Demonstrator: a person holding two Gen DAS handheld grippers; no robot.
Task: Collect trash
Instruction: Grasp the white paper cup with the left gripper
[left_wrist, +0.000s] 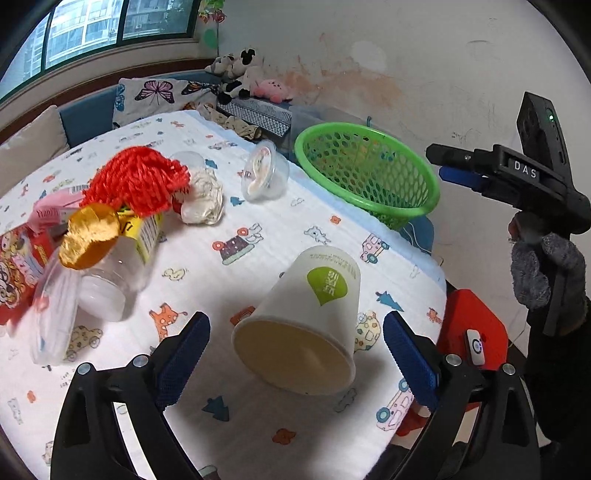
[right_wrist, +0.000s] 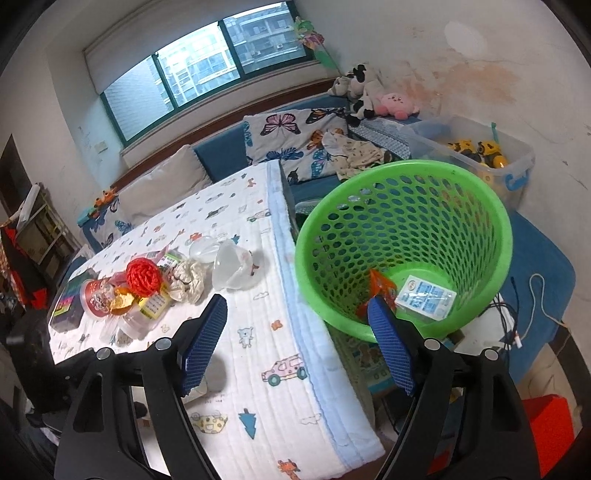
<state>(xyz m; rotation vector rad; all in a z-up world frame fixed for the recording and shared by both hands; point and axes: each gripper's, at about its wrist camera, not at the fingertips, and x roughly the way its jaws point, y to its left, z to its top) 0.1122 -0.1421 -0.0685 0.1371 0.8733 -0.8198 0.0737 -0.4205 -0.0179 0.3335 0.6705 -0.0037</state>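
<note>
Between the blue pads of the left gripper (left_wrist: 295, 356) lies a white paper cup (left_wrist: 306, 325) on its side, mouth toward the camera, green logo up. Jaws spread wide; neither pad touches the cup, gaps on both sides. Cup rests on the cartoon-print tablecloth (left_wrist: 240, 206) near the table's right edge.

Further out, L wrist view: clear plastic jar (left_wrist: 107, 280) on its side w/ crumpled gold foil (left_wrist: 90, 236) on top, yellow carton (left_wrist: 147, 229) behind it, red yarn bundle (left_wrist: 138, 182) above that. Crumpled white tissue (left_wrist: 205, 197) just beside the yarn. Clear lidded plastic cup (left_wrist: 264, 171) tipped over, near the far edge. Red printed packaging (left_wrist: 18, 266) at far left, partly cut off.

Green mesh basket (left_wrist: 369, 170) stands off the table's right side, rim about level w/ tabletop.

Right gripper (right_wrist: 299, 343): jaws wide apart, nothing between them, held over the table edge w/ the right pad in front of the basket (right_wrist: 406, 236). Same tool seen from L wrist (left_wrist: 480, 173), gloved hand (left_wrist: 543, 273) on its handle.

Inside basket: white-blue carton (right_wrist: 424, 299) flat on the bottom, orange wrapper (right_wrist: 382, 286) touching it, partly hidden by the pad.

Red stool (left_wrist: 476, 321) below table's corner.
</note>
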